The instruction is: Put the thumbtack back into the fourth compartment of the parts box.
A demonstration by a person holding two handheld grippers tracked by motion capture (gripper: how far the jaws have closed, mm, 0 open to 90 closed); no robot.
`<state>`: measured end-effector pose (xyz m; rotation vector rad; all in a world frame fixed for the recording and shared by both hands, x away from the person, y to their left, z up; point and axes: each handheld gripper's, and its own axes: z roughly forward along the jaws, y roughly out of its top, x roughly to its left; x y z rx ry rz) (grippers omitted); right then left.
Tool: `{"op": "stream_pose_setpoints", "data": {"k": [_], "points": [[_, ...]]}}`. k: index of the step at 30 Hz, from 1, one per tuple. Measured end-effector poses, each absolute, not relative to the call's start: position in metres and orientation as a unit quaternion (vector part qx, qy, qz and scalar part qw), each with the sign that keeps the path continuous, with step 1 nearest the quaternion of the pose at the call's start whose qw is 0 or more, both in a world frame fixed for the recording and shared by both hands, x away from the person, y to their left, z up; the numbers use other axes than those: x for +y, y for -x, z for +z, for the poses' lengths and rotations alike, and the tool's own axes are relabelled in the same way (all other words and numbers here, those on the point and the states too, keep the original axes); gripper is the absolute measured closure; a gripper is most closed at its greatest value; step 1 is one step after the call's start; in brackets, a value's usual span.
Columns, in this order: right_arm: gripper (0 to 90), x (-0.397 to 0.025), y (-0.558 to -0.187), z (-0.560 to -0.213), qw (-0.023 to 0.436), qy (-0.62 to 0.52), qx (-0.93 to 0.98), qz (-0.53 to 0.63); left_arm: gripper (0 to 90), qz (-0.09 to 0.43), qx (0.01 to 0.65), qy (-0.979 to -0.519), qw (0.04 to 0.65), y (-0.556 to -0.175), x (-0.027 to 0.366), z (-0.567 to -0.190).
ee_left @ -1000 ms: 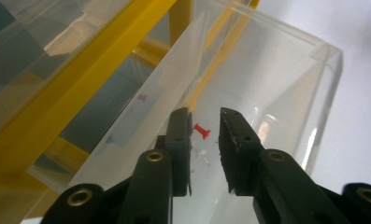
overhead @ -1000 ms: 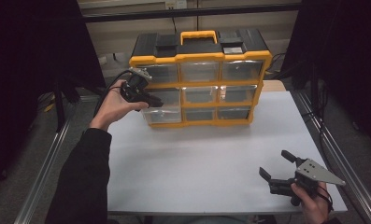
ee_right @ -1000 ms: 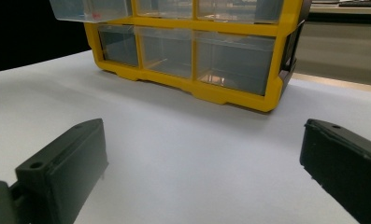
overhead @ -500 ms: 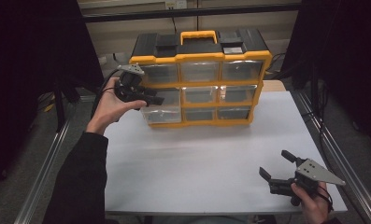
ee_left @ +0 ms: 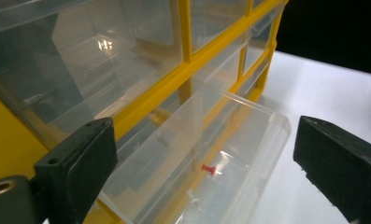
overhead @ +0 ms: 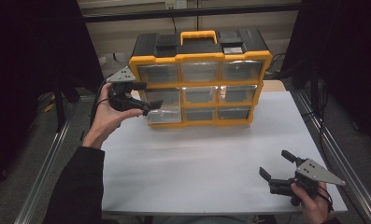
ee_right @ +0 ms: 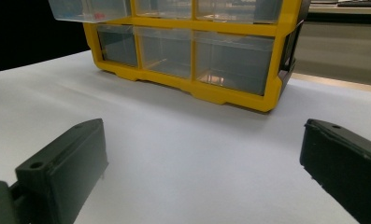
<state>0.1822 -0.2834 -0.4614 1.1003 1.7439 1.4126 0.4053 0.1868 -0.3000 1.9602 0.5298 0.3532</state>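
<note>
A yellow and black organizer cabinet [overhead: 199, 60] with clear drawers stands at the back of the white table [overhead: 197, 158]. Its middle-row left drawer [ee_left: 211, 154] is pulled partway out and holds a red push pin [ee_left: 209, 169]. My left gripper [overhead: 148, 95] hovers open at the cabinet's left front, with its jaws on either side of that drawer's front and not touching it. In the left gripper view, the left gripper [ee_left: 204, 135] looks down into the drawer. My right gripper [overhead: 275, 164] rests open near the table's front right corner and holds nothing. It faces the cabinet [ee_right: 192, 60] from a distance.
The other clear drawers [overhead: 241, 70] sit closed in their slots. An orange carry handle [overhead: 198, 35] tops the cabinet. Metal rails [overhead: 328, 140] run along both sides of the table, with dark curtains beyond. White table surface stretches between the cabinet and my right gripper.
My left hand has drawn slightly back to the left and turned the gripper, so its grey plate now faces up. The right gripper has not moved.
</note>
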Motion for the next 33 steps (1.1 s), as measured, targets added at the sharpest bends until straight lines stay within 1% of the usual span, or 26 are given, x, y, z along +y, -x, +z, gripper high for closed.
{"op": "stream_pose_setpoints", "data": {"k": [3,6,11,12,14,18,21,24,26,28,30,32,33], "points": [[0.4,-0.283,-0.182,-0.461,0.316,-0.418,0.662,0.536,2.7,0.165,0.223,-0.807,0.521,-0.399,0.192,-0.305],[0.5,-0.283,-0.182,-0.462,0.315,-0.418,0.661,0.537,2.3,0.164,0.221,-0.802,0.531,-0.394,0.197,-0.312],[0.4,-0.283,-0.182,-0.461,0.315,-0.419,0.661,0.536,2.8,0.180,0.230,-0.791,0.538,-0.381,0.203,-0.323],[0.4,-0.284,-0.182,-0.461,0.315,-0.419,0.662,0.537,2.9,0.182,0.221,-0.786,0.548,-0.377,0.205,-0.326],[0.5,-0.284,-0.182,-0.461,0.316,-0.420,0.661,0.536,2.4,0.178,0.226,-0.783,0.552,-0.373,0.207,-0.331],[0.5,-0.283,-0.182,-0.461,0.316,-0.419,0.661,0.536,3.1,0.180,0.220,-0.792,0.540,-0.363,0.207,-0.343],[0.4,-0.283,-0.182,-0.461,0.315,-0.419,0.662,0.536,3.2,0.179,0.230,-0.784,0.548,-0.357,0.210,-0.355],[0.5,-0.283,-0.182,-0.462,0.315,-0.419,0.662,0.536,3.2,0.186,0.237,-0.781,0.548,-0.353,0.212,-0.366],[0.4,-0.283,-0.182,-0.461,0.316,-0.419,0.661,0.536,3.2,0.204,0.232,-0.765,0.565,-0.348,0.212,-0.374],[0.4,-0.283,-0.182,-0.461,0.316,-0.419,0.662,0.536,3.2,0.205,0.226,-0.765,0.567,-0.345,0.211,-0.379],[0.4,-0.283,-0.182,-0.461,0.315,-0.419,0.662,0.536,3.2,0.204,0.234,-0.759,0.572,-0.341,0.209,-0.385],[0.4,-0.283,-0.182,-0.461,0.316,-0.418,0.662,0.536,3.2,0.196,0.226,-0.762,0.575,-0.341,0.208,-0.392],[0.4,-0.283,-0.182,-0.461,0.316,-0.418,0.662,0.536,3.2,0.201,0.231,-0.761,0.572,-0.340,0.207,-0.395]]}}
